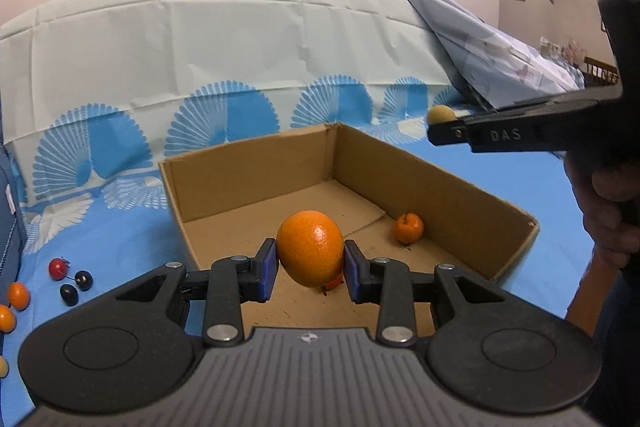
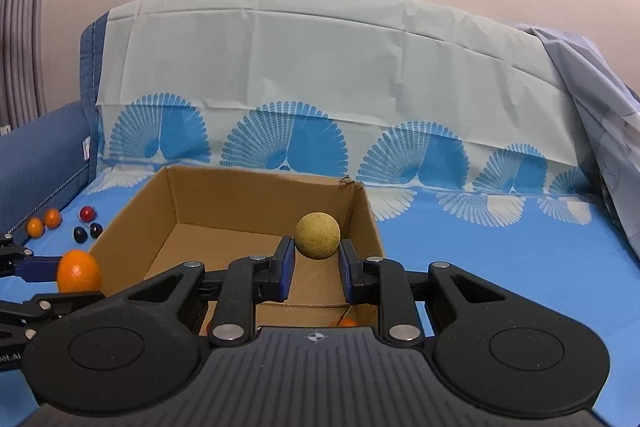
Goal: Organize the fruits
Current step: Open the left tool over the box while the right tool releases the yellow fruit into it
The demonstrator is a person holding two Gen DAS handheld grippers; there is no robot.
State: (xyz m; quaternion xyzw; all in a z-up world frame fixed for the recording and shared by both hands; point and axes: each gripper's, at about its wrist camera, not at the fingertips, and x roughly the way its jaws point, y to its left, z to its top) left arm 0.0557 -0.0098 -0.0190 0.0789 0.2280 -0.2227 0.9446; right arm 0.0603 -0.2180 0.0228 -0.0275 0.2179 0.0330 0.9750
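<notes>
My left gripper [image 1: 310, 267] is shut on a large orange [image 1: 310, 253] and holds it above the near edge of an open cardboard box [image 1: 248, 163]. A small orange fruit with a stem [image 1: 408, 228] lies on the box floor at the right, and another small one [image 1: 335, 281] peeks out under the held orange. In the right wrist view my right gripper [image 2: 317, 263] is shut on a tan round fruit [image 2: 317, 235] over the box [image 2: 256, 203]. The orange [image 2: 78, 271] shows at the left there. The right gripper [image 1: 440, 127] with its tan fruit [image 1: 441, 114] reaches in from the right.
Loose small fruits lie on the blue cloth left of the box: a red one [image 1: 58, 269], two dark ones [image 1: 76, 287] and small orange ones [image 1: 19, 295]. A white and blue patterned backdrop [image 1: 224, 47] rises behind. A hand [image 1: 612, 211] holds the right gripper's handle.
</notes>
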